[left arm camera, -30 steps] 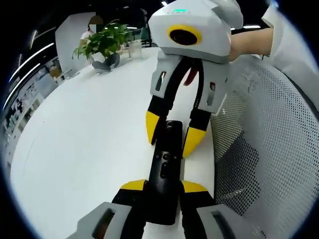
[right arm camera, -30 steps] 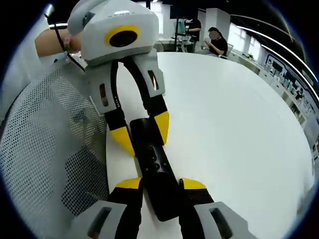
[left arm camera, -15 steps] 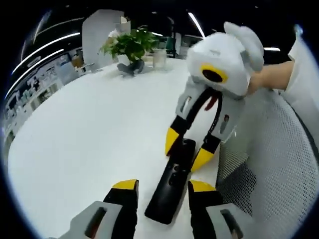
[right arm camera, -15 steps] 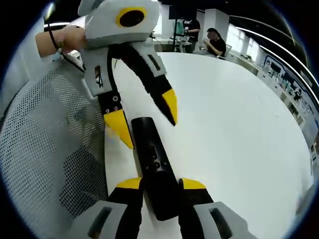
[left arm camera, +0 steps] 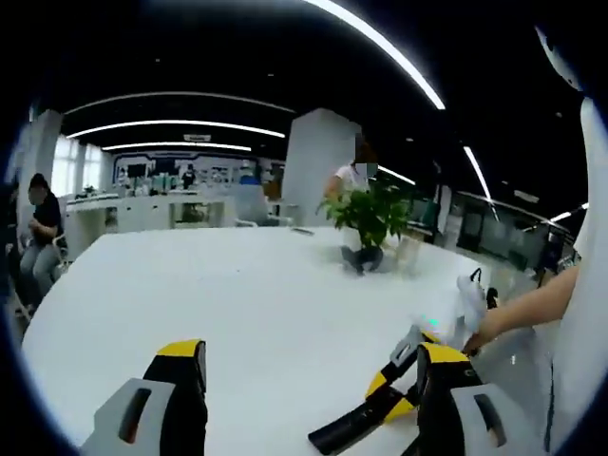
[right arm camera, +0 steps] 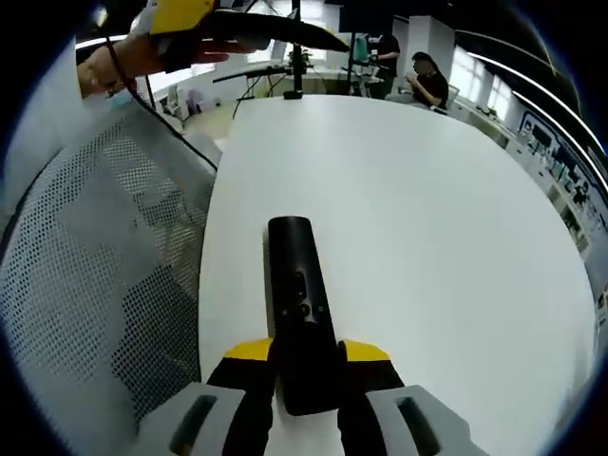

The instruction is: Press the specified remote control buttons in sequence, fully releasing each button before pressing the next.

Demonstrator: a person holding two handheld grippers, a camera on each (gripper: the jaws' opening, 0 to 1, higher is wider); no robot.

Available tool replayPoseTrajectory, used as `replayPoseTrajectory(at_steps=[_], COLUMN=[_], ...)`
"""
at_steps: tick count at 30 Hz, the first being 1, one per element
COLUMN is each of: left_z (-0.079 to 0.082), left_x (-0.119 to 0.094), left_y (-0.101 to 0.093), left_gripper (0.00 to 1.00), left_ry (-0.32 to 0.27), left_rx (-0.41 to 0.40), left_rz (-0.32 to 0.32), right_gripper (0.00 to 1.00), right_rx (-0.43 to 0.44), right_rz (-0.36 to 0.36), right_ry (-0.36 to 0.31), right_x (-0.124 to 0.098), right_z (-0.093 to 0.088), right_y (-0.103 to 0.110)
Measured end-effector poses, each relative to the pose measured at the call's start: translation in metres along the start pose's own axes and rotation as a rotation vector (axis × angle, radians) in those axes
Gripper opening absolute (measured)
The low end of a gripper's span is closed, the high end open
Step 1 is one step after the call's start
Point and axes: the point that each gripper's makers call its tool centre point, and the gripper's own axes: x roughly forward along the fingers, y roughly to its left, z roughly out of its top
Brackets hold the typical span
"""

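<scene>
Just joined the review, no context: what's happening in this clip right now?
A person works two handheld grippers at a white table. The right gripper is clamped on the near end of a black remote control lying on the table near its edge, buttons up. The left gripper is open and holds nothing, raised above the table, aimed at a potted plant. Nothing is touching the buttons.

white table (left arm camera: 190, 304) | potted plant (left arm camera: 372, 220) on it | mesh chair (right arm camera: 95, 275) beside
</scene>
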Motion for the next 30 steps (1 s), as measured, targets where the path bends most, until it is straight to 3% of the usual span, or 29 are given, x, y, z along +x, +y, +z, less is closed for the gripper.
replayPoseTrajectory(at_steps=[3,5,10,13,22,30], left_z=[0.019,0.021,0.007,-0.001,-0.006,-0.007], left_x=[-0.008,-0.013,-0.021,-0.024,-0.025,-0.029], left_y=[-0.002,0.001,0.013,0.014,0.011,0.013], left_gripper=[0.97,0.98,0.99,0.99,0.99,0.99], left_ry=[-0.078,-0.115,-0.062,-0.036,-0.037,-0.03], left_rx=[-0.054,-0.116,-0.074,-0.054,-0.079,-0.072], left_rz=[0.007,0.001,0.062,0.077,0.082,0.087], right_gripper=[0.22,0.22,0.22,0.22,0.22,0.22], right_rx=[0.009,-0.005,-0.019,0.021,0.057,0.024], right_rz=[0.019,0.018,0.011,0.01,-0.013,-0.016], right_ry=[0.011,0.022,0.038,0.015,-0.004,0.023], right_x=[0.001,0.003,0.003,0.003,0.004,0.007], right_z=[0.003,0.004,0.005,0.005,0.007,0.013], right_y=[-0.006,-0.012,-0.029,-0.042,-0.072,-0.097])
